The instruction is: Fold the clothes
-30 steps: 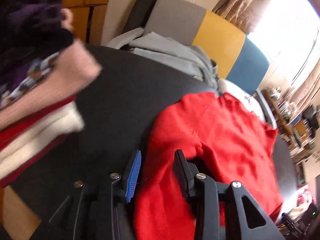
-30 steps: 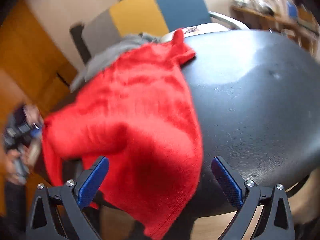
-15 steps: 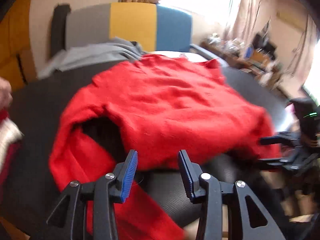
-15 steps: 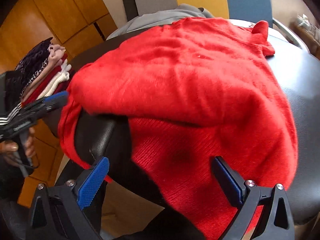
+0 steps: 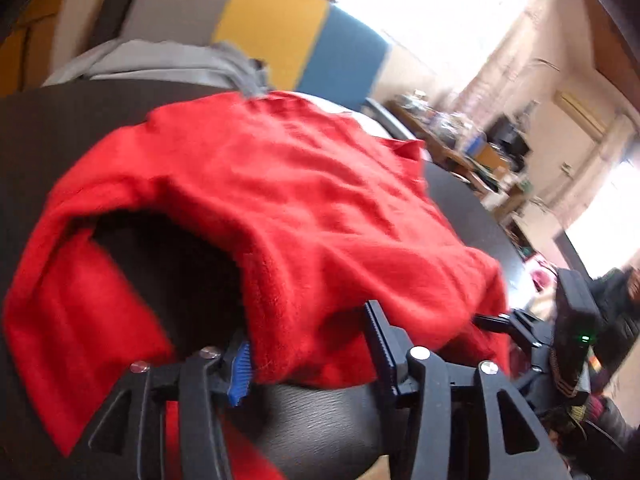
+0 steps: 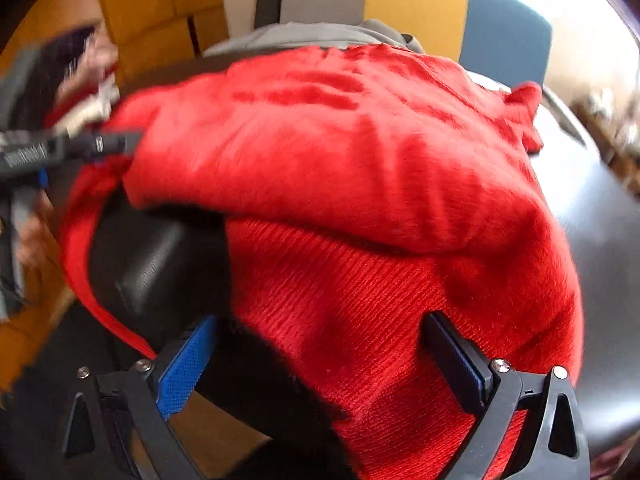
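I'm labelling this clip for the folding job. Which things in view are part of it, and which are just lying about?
Part of the job:
- fuzzy red knit sweater spread on the dark round table
- left gripper, open at its edge
- right gripper, open at its ribbed hem

Lying about:
- grey garment behind the table
- grey, yellow and blue chair back
- cluttered shelf, blurred

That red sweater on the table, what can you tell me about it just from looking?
The red sweater looks like a fuzzy, soft knit, with a ribbed band along its near edge. It lies spread and rumpled on a dark round table, one part folded over itself and the near edge hanging off the rim. A grey garment lies behind it. The left claw has fabric between its open fingers, and the right claw is open around the ribbed edge.
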### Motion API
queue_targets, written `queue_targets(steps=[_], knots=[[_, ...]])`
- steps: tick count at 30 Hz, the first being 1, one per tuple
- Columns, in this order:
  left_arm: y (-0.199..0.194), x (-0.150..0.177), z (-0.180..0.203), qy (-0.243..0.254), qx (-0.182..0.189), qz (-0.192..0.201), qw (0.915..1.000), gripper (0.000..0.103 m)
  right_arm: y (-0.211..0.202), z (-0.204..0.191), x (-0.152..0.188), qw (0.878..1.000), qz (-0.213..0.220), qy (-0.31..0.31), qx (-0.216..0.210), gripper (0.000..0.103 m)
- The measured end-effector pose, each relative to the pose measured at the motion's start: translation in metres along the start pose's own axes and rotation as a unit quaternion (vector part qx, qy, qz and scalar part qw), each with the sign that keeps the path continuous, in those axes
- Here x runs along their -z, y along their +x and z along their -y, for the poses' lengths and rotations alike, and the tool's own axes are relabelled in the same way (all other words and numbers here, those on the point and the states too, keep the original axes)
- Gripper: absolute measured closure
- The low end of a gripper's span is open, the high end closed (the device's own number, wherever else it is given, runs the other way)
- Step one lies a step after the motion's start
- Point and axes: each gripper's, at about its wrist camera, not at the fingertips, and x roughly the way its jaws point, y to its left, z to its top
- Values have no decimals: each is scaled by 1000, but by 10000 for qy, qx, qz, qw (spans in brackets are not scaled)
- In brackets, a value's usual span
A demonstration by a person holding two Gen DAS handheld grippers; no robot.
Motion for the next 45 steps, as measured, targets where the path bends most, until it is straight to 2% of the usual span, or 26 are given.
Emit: queue_targets(steps=[1,2,3,4,7,8,11,13,14,15,16,17,18,21,23,24,27,30,33,36,40,44,45], knots=[[0,-6,1,-28,47,-124,9999,92,-2,1,-1,10000,26,-13,39,18],[0,-12,2,-65,89,-257,9996,96,-7,4,-3,9999,68,35,94,46],[-6,-19,0,-171,283,-264,9991,97,-12,9,-5,9998,89,98,119,77],[-15,-28,-2,-279,532,-171,9980,97,-16,16,-8,9997,76,226,51,83],[-54,-57,-9,-646,1094,218,9917,97,-43,37,-10,9978,250,569,-240,83],[-68,-65,-12,-772,1215,338,9890,97,-60,45,-10,9948,418,750,-554,83],[-102,-83,-18,-1034,1437,580,9825,97,-119,67,-3,9756,1127,1096,-1532,83],[-117,-90,-23,-1222,1543,657,9782,97,-148,76,3,9617,1420,1190,-2018,83],[-119,-89,-26,-1354,1457,649,9779,96,-157,80,7,9536,1395,1217,-2373,77],[-120,-88,-30,-1486,1356,639,9775,90,-162,83,11,9465,1327,1225,-2674,68],[-117,-83,-33,-1546,1078,570,9804,88,-161,83,16,9475,1149,1190,-2736,55],[-114,-78,-36,-1598,781,495,9828,86,-157,80,21,9564,920,1139,-2529,18],[-107,-70,-40,-1684,629,351,9831,85,-151,78,27,9621,703,1121,-2385,0],[-87,-42,-52,-1862,132,-92,9824,84,-127,72,42,9635,167,1264,-2355,0],[-81,-20,-56,-1845,-203,-252,9823,84,-118,67,46,9654,-1,1264,-2283,0],[-80,-12,-59,-1879,-248,-289,9815,84,-113,65,48,9659,-65,1274,-2255,0],[-91,12,-76,-2183,-498,-126,9745,83,-102,65,36,9647,-29,1326,-2276,0],[-103,38,-97,-2611,-818,40,9618,82,-88,62,13,9648,175,1283,-2291,0],[-106,58,-108,-2828,-1080,36,9531,80,-62,57,-17,9711,412,1135,-2059,0],[-105,68,-105,-2845,-1066,141,9526,72,-28,44,-52,9802,518,878,-1699,0],[-85,61,-93,-2570,-1341,120,9570,71,12,35,-85,9897,517,552,-1216,0],[-65,54,-81,-2284,-1619,95,9599,70,49,47,-114,9949,542,627,-572,0],[-60,53,-78,-2133,-1797,143,9602,70,59,52,-118,9956,533,679,-374,0]])
